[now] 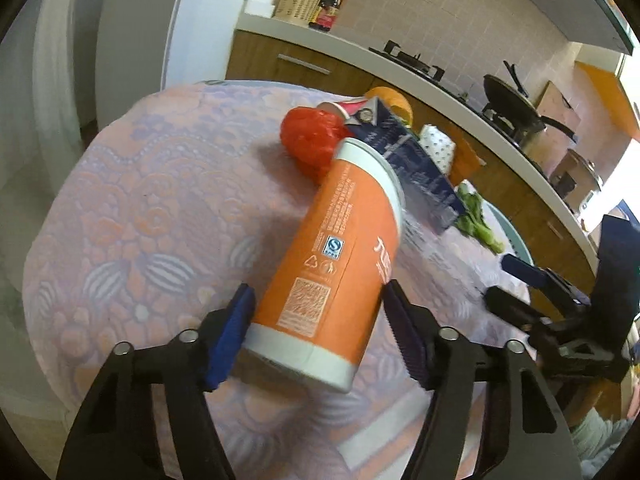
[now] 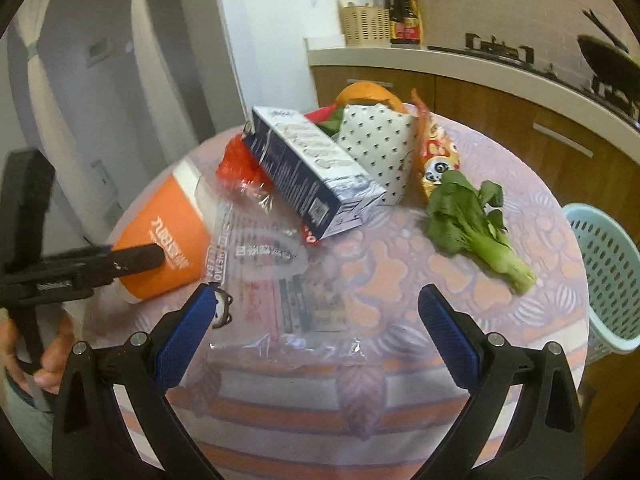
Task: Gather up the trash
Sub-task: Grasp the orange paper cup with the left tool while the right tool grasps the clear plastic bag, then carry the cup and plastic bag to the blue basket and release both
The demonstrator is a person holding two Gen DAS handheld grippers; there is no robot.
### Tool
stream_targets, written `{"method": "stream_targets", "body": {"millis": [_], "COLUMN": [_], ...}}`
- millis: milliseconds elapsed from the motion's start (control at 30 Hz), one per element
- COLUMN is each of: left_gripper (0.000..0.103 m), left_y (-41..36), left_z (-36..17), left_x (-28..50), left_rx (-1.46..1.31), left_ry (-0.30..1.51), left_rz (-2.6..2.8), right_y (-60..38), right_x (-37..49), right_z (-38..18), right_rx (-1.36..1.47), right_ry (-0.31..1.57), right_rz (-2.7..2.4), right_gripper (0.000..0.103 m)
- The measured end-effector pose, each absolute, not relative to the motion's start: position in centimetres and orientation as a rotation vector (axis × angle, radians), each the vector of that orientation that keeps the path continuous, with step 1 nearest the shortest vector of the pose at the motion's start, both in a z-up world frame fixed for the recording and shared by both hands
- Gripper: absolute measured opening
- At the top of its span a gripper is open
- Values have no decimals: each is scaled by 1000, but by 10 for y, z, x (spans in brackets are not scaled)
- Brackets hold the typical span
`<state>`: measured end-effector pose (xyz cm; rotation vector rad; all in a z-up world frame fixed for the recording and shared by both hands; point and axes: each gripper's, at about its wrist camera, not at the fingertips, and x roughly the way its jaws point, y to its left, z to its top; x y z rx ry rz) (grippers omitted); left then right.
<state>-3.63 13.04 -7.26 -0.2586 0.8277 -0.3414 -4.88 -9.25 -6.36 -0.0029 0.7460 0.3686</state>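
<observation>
Left gripper (image 1: 318,322) clamps the orange cardboard canister with white rims (image 1: 332,248) near its base.

The canister's long axis runs away from the jaws, seemingly lifted off the floral tablecloth (image 1: 132,208). Only the right view shows the pale-blue perforated plastic basket (image 2: 604,276) beside the table; the right gripper (image 2: 316,320), spread wide and empty, is nearer it.

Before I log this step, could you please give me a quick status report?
Left gripper clamped on orange canister, tilted. Right gripper open over clear wrapper. Blue carton against canister's far end. Basket beside table.
</observation>
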Motion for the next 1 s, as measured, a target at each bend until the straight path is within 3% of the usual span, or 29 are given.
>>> {"method": "stream_targets", "body": {"millis": [100,267,333,367,400,433,533,667,1000], "left_gripper": [54,51,50,50,50,50,50,50,50], "left_y": [130,137,143,145,149,153,162,167,134], "left_z": [-67,-56,-50,-46,-43,-38,-25,-9,46], "left_x": [-45,-58,-63,-65,-68,-71,-80,-88,-87], "left_rx": [-276,-273,-278,-278,-279,-281,-281,-279,-238], "left_ry": [802,764,750,743,735,721,682,637,495], "left_rz": [-346,-308,-290,-279,-271,-265,-254,-247,-330], "right_y": [-76,-49,-46,-46,-46,-47,-52,-58,-118], "right_x": [-50,-40,-33,-30,-27,-24,-29,-46,-62], "right_z": [-65,-68,-71,-74,-77,-80,-76,-57,4], "right_rx": [-54,-156,-174,-179,-178,-180,-158,-136,59], "right_ry": [758,792,808,826,848,858,849,806,684], "right_rz": [393,335,312,311,318,321,367,431,511], "right_gripper": [96,96,84,69,46,37,16,2,0]}}
